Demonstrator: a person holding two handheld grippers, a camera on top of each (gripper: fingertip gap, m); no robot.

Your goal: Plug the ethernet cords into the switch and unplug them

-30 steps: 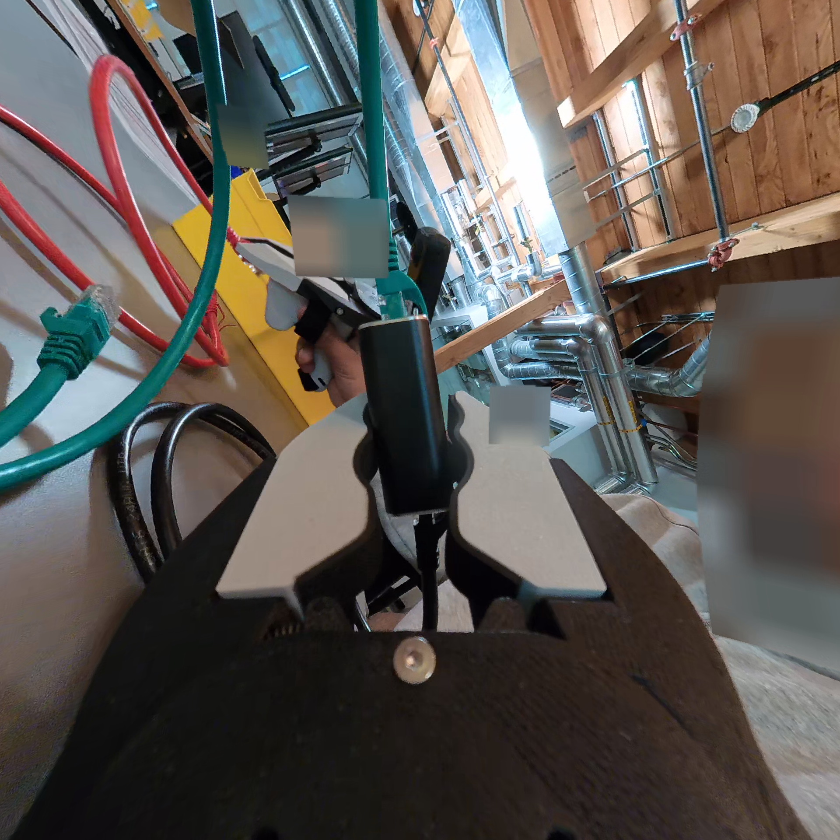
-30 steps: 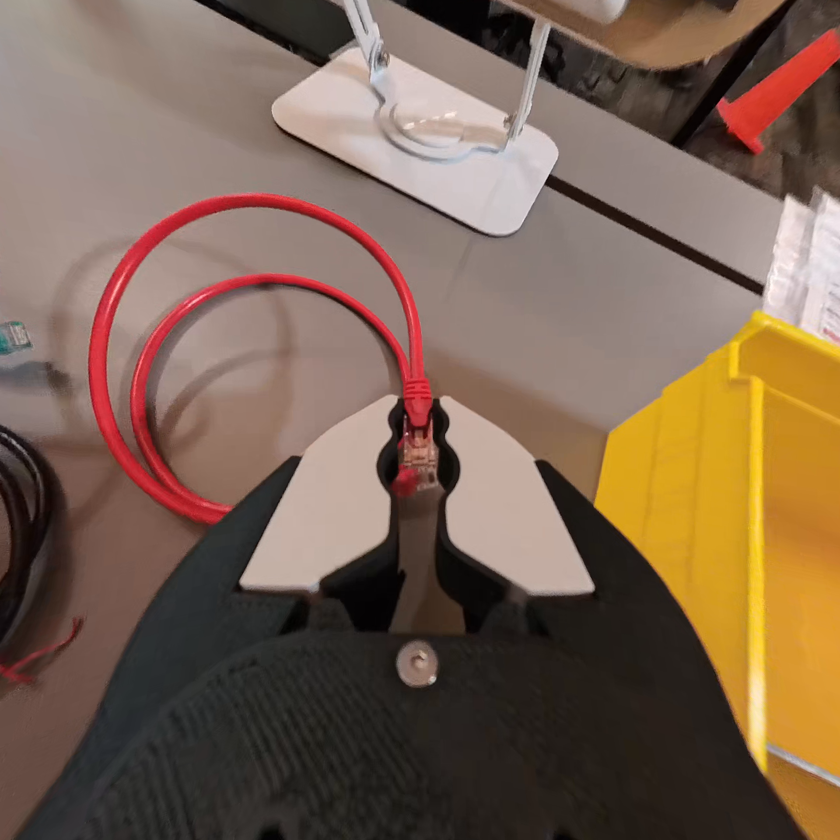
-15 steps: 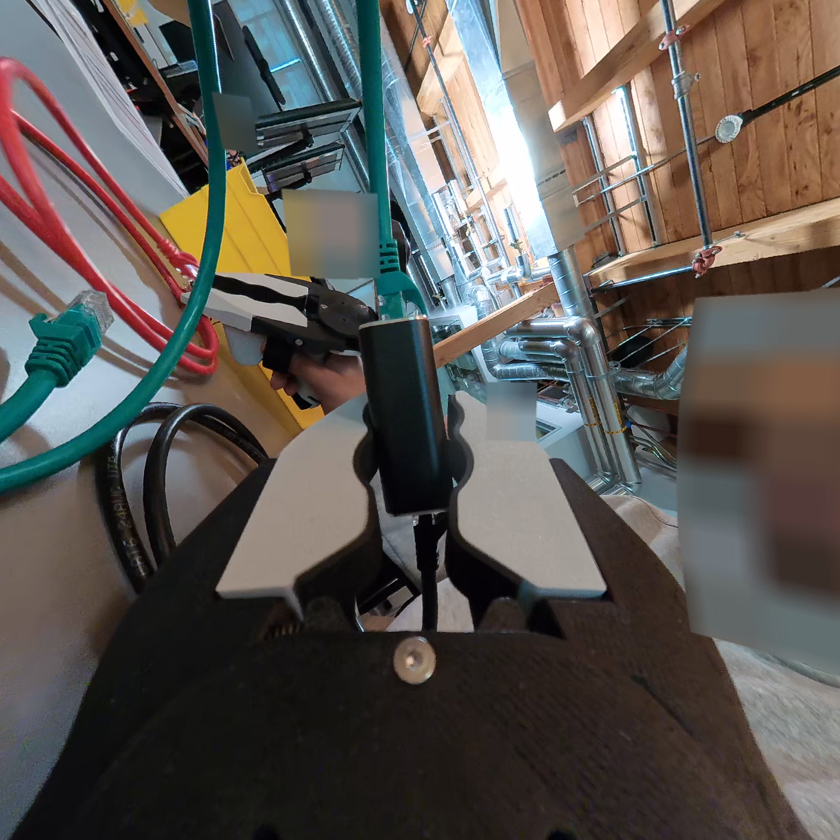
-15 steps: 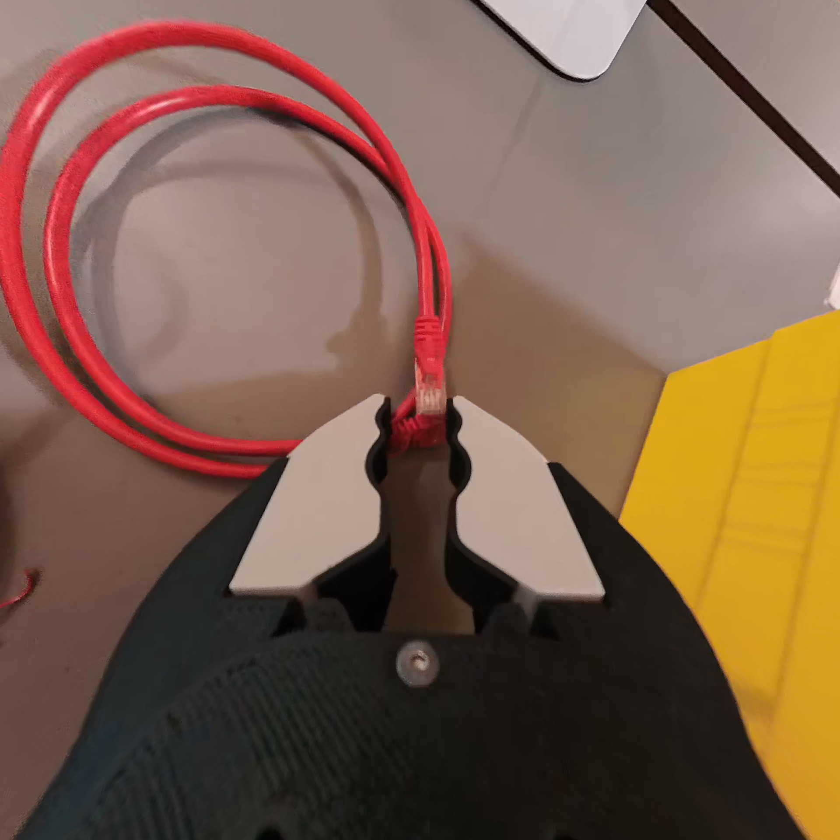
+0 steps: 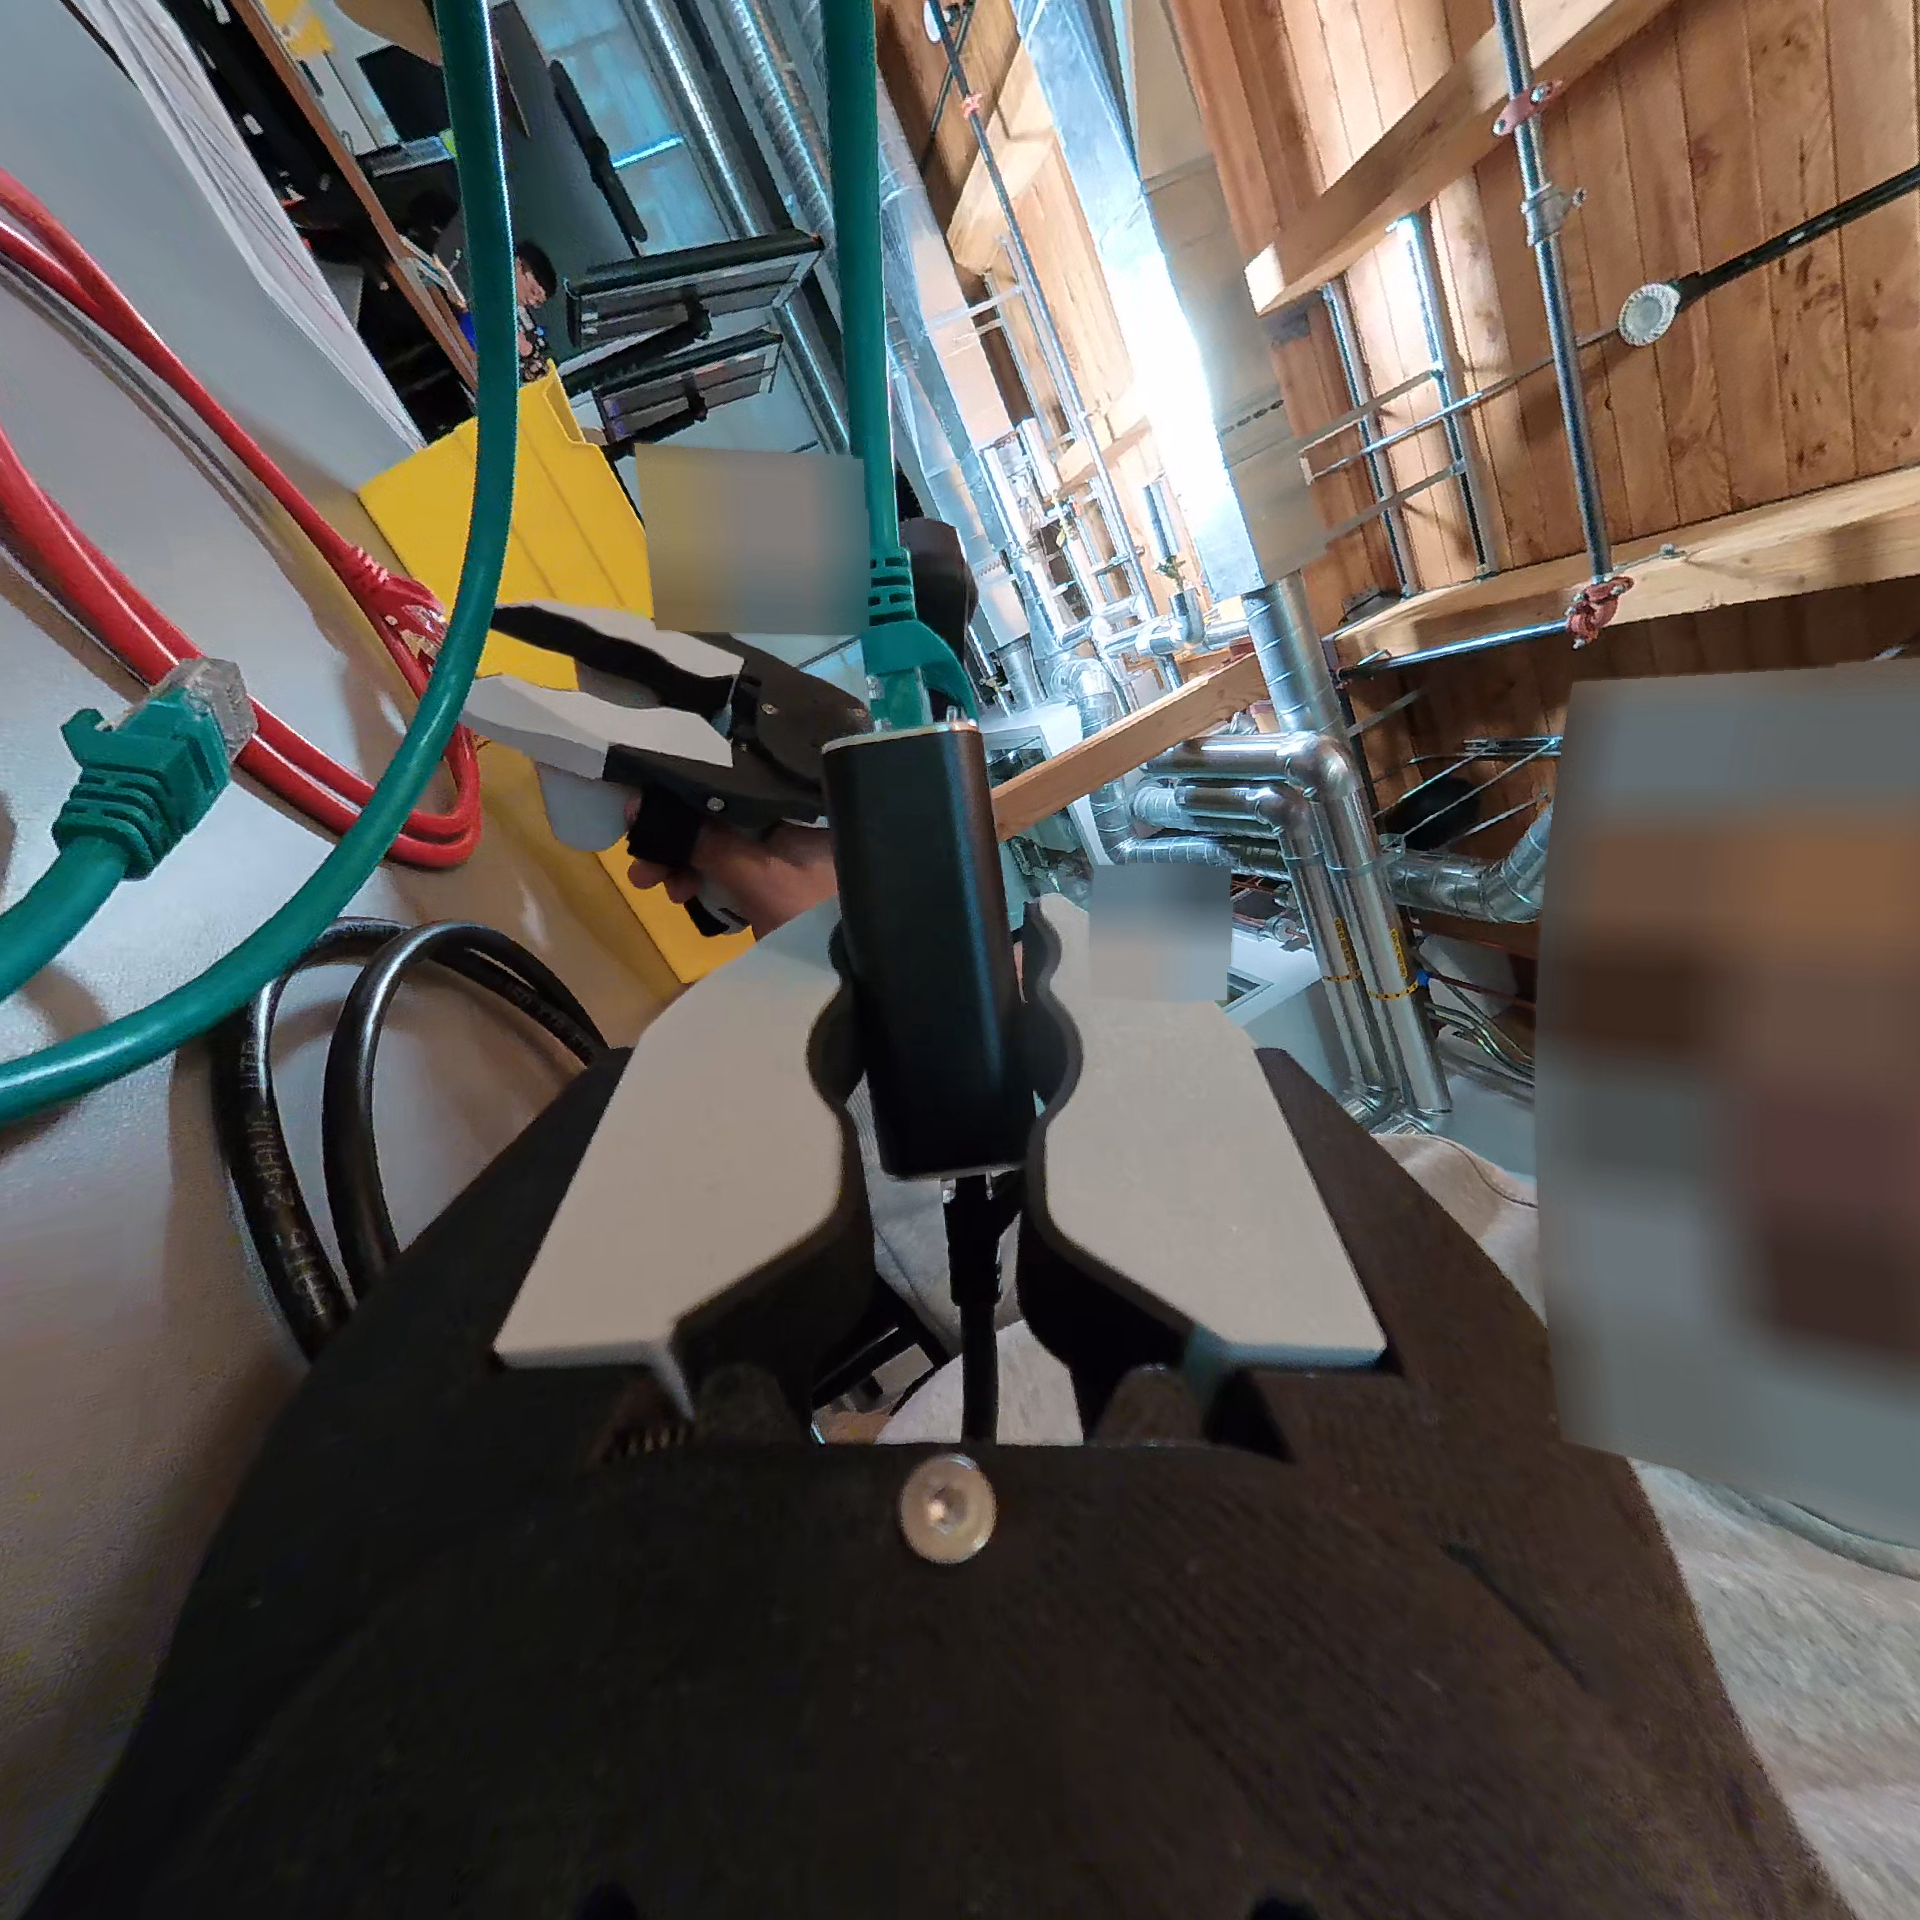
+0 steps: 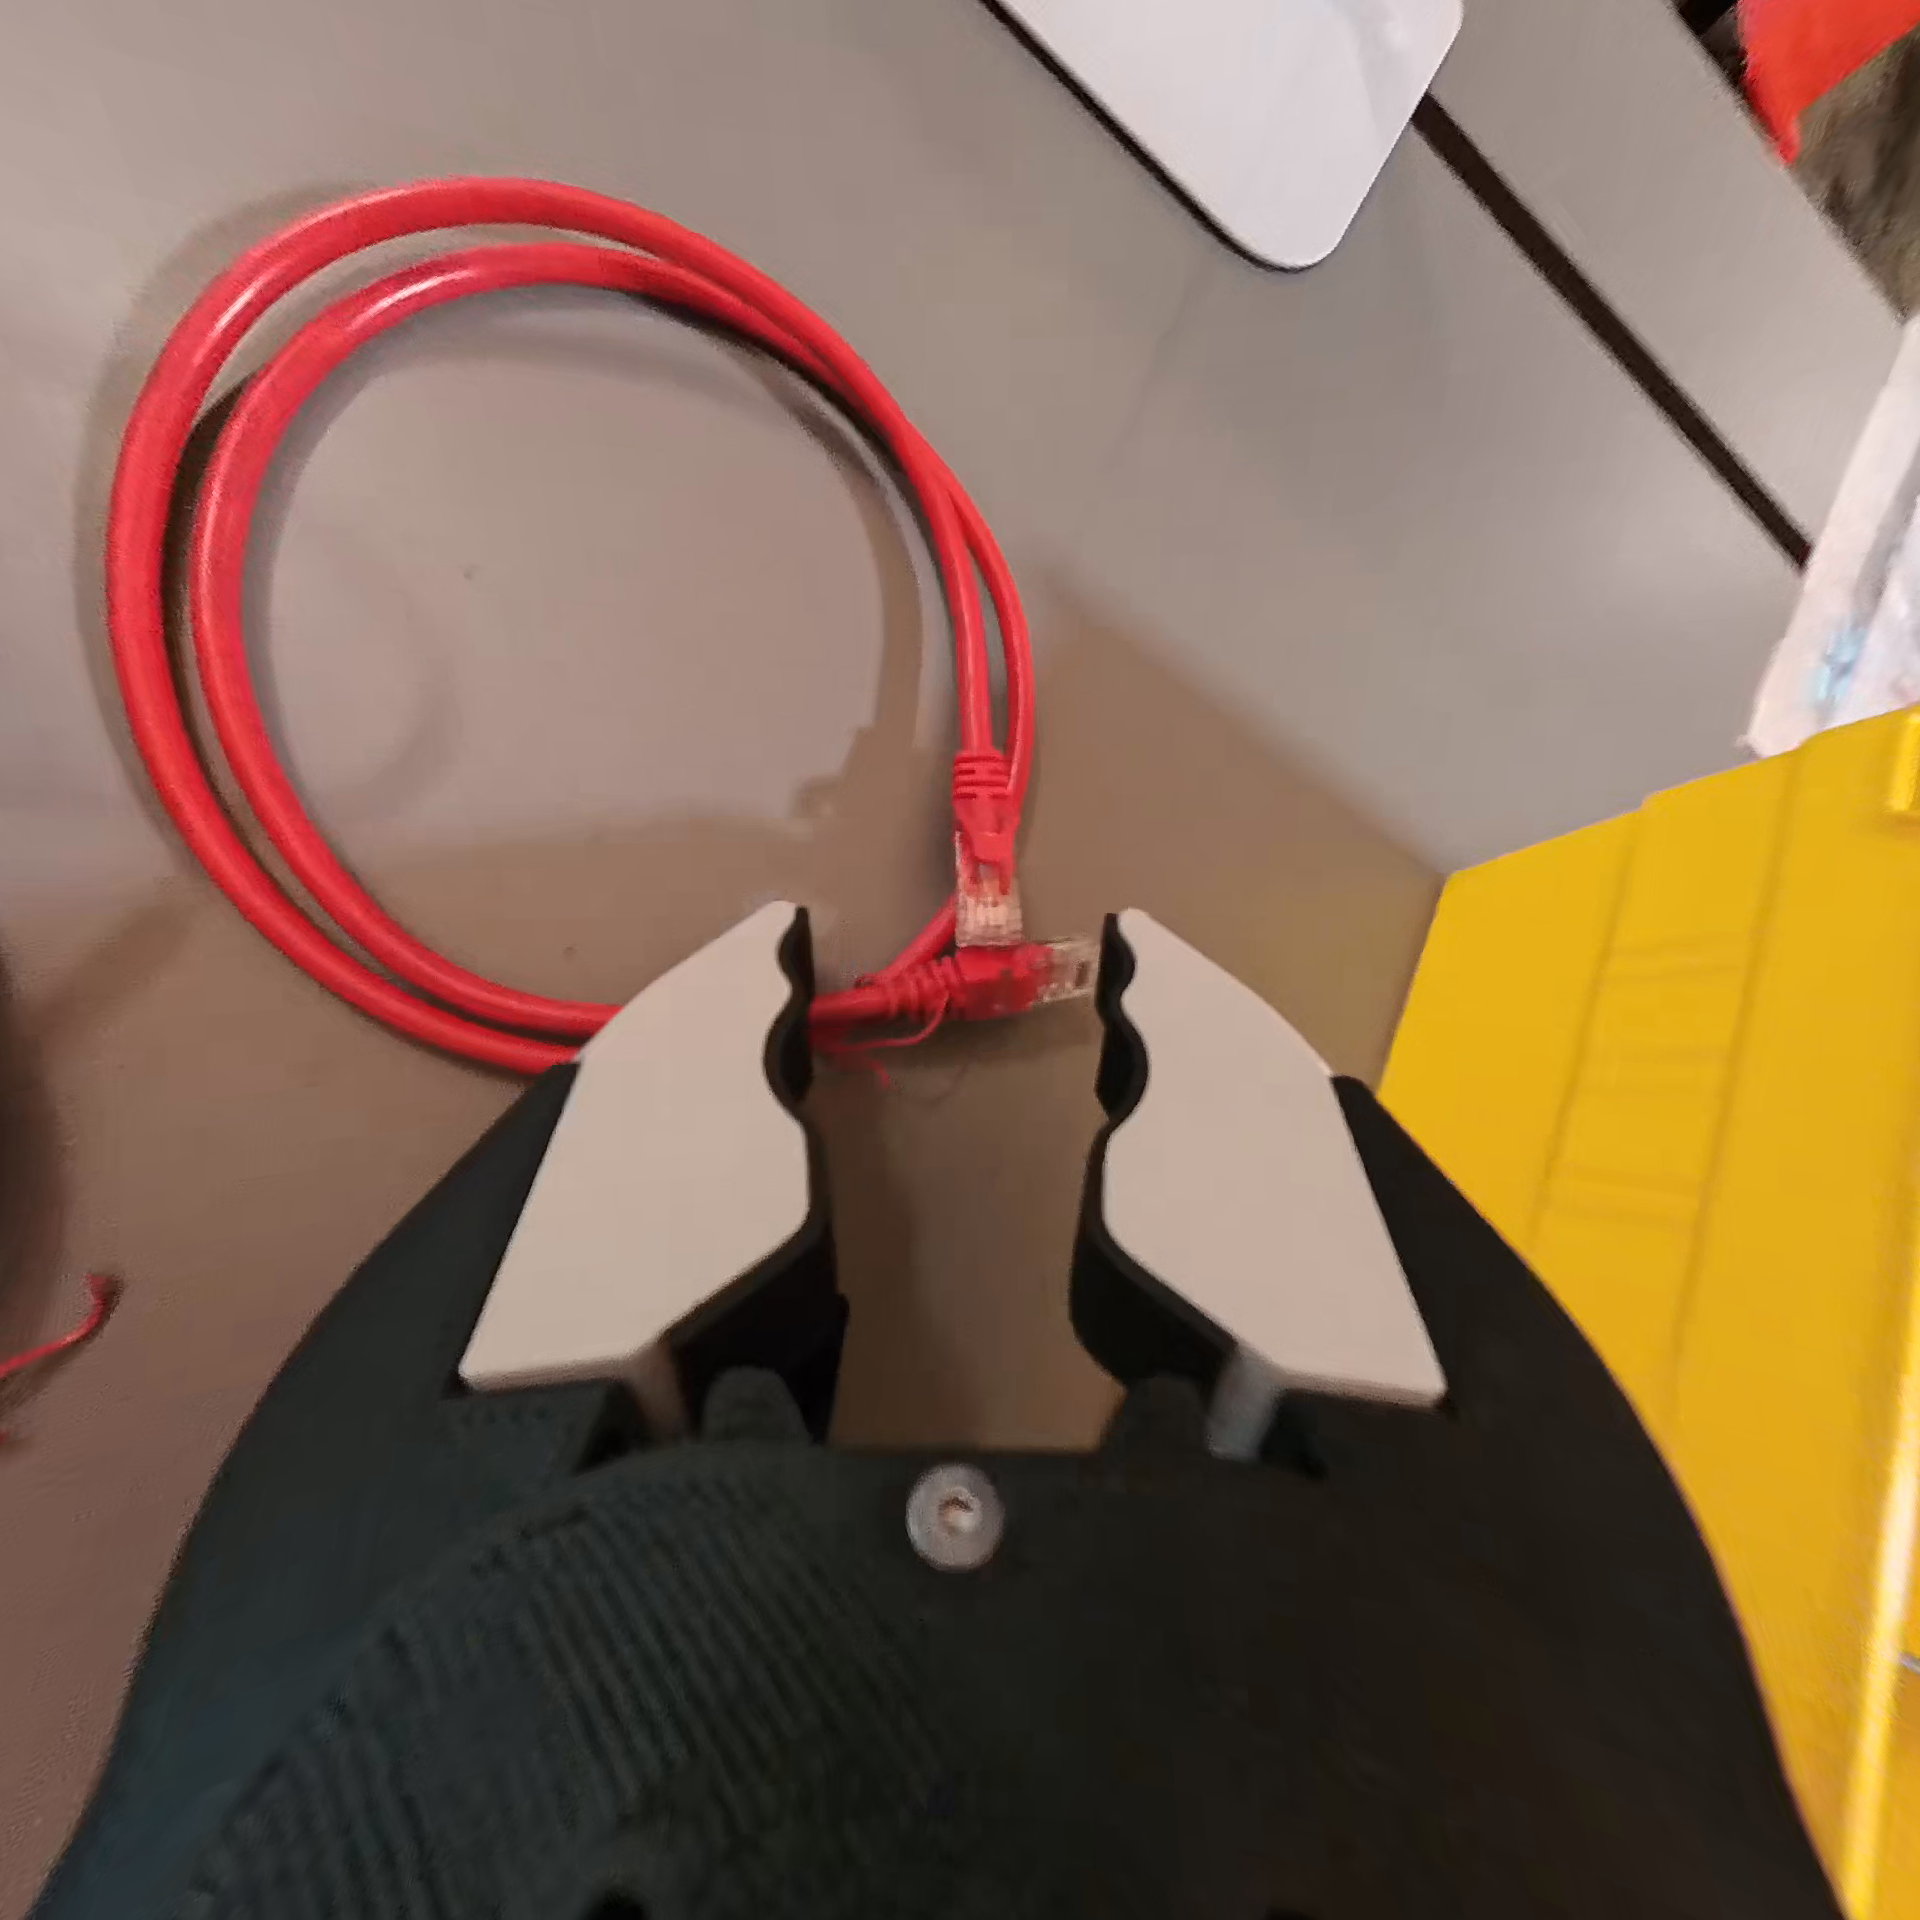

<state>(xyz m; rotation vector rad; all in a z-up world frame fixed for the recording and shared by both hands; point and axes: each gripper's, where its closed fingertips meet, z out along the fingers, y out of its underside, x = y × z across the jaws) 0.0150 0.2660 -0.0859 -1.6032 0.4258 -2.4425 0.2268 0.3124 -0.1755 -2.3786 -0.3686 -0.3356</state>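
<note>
A: Left gripper (image 5: 940, 987): its fingers (image 5: 707, 1164) were pinching the black switch (image 5: 925, 935), held upright between them. A thin black lead ran out of its near end.

B: Cords?

A: The green cord (image 5: 868, 416) was plugged into the far end of the switch; its other plug (image 5: 156, 764) lay free on the grey desk (image 5: 94, 1299) at left. A coiled black cable (image 5: 312, 1091) lay on the desk near the left gripper.

B: Right gripper?

A: Right gripper (image 6: 951, 997): fingers (image 6: 665, 1153) were spread wide, gripping nothing. The red cord (image 6: 208, 727) lay coiled in a double loop on the desk, both plugs (image 6: 1023, 971) just beyond the fingertips, meeting at a rough right angle. Contact between plugs and fingers could not be told.

B: Surroundings?

A: A yellow bin (image 6: 1662, 1143) sat on the right, close to the red plugs. A white flat base (image 6: 1247, 114) lay on the far side of the desk.
</note>
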